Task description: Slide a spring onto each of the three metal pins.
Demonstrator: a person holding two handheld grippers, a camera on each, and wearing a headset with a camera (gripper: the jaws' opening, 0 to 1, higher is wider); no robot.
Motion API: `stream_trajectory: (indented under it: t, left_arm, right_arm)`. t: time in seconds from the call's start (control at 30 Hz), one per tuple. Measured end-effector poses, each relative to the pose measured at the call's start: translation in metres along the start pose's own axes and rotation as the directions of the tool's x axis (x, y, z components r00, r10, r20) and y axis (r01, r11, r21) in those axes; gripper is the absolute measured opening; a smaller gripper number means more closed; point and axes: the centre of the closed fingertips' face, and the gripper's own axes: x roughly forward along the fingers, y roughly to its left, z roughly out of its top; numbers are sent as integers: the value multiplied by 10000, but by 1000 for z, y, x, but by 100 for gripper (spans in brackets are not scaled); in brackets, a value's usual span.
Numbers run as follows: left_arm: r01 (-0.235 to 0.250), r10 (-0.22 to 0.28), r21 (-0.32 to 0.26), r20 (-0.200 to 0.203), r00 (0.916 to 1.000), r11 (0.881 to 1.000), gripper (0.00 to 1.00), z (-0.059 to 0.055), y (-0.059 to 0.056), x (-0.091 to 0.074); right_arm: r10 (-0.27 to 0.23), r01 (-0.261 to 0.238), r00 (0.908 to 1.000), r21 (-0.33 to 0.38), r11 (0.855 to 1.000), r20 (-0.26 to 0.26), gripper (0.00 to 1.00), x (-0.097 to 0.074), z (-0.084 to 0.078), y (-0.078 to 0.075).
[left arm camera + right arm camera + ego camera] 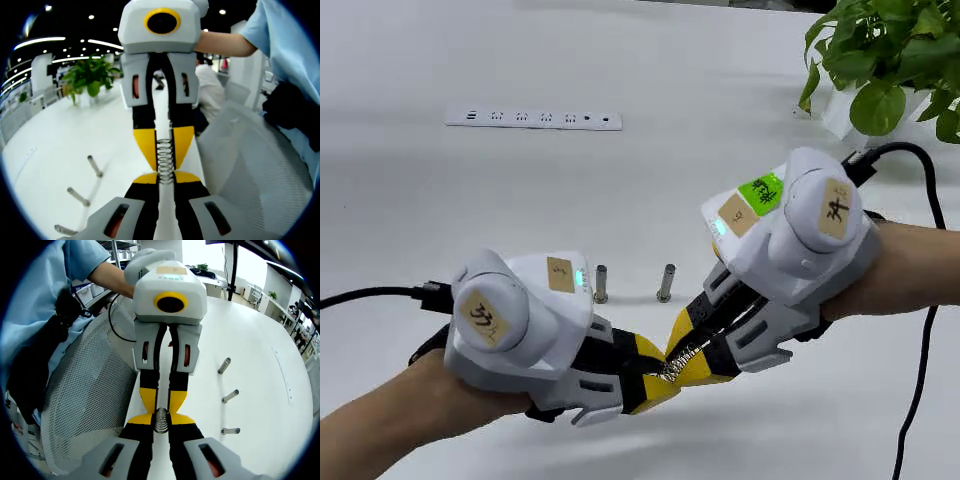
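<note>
A small steel spring [680,362] lies between my two grippers, which meet tip to tip near the front of the white table [620,200]. My right gripper [678,360] is shut on the spring [164,155], which runs lengthwise between its yellow fingers. My left gripper [663,373] closes on the spring's near end [160,421]. Two bare metal pins [601,283] [666,283] stand upright just behind the grippers. In the right gripper view a third pin [224,365] wears a spring, beside the bare pins [230,396] [230,431].
A white power strip [533,119] lies at the back left and a potted plant [885,60] stands at the back right. A black cable [920,360] trails off the right side. A mesh chair [85,405] sits by the table's front edge.
</note>
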Motion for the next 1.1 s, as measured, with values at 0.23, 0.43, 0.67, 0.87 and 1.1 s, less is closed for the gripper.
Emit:
stream_trajectory:
  t: [0.23,0.43,0.67,0.87,1.1]
  left_arm:
    - [-277,279,-126,167,9995,9995,10,0,1,-1]
    - [-675,678,-122,342,9971,9976,11,0,5,-3]
    - [-1522,1531,-380,219,9880,9876,27,-12,17,-17]
    - [-2455,2517,-1111,459,9667,9630,48,-18,32,-37]
    - [-3564,3734,-1969,555,9260,9133,66,-28,55,-68]
  right_arm:
    - [46,-47,10000,-85,10000,-27,12,1,0,0]
    - [-58,58,10000,-59,10000,-16,12,1,1,-4]
    - [-90,90,9999,11,10000,74,12,1,6,-8]
    - [-75,75,10000,-13,10000,-2,12,2,4,-11]
    - [-211,210,9996,-41,9998,-195,12,2,2,-19]
